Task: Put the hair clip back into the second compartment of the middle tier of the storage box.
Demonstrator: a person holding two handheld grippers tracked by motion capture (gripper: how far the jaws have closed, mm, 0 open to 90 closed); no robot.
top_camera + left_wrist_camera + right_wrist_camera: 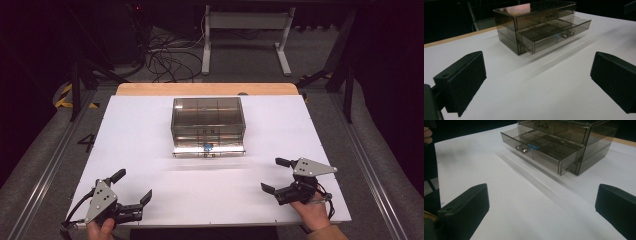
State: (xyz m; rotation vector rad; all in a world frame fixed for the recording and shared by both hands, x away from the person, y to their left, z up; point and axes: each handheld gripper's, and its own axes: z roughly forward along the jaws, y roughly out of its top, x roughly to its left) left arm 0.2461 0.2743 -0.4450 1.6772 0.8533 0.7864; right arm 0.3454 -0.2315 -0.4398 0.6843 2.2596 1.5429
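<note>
high view: drawer box (208, 120) mid counter (135, 130), lower drawer (208, 150) pulled out; left tool (135, 186) and right tool (274, 174) near front edge, jaws spread, empty. left gripper view: box ahead, well apart. right gripper view: blue item (533, 145) in the drawer.

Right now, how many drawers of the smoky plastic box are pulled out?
1: the lower drawer is pulled out toward the person; the upper drawer sits shut above it. Any drawers lower down can't be made out.

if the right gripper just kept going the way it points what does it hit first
Probably the open drawer of the smoky drawer box; only bare white table lies before the right gripper, though depth is uncertain.
</note>
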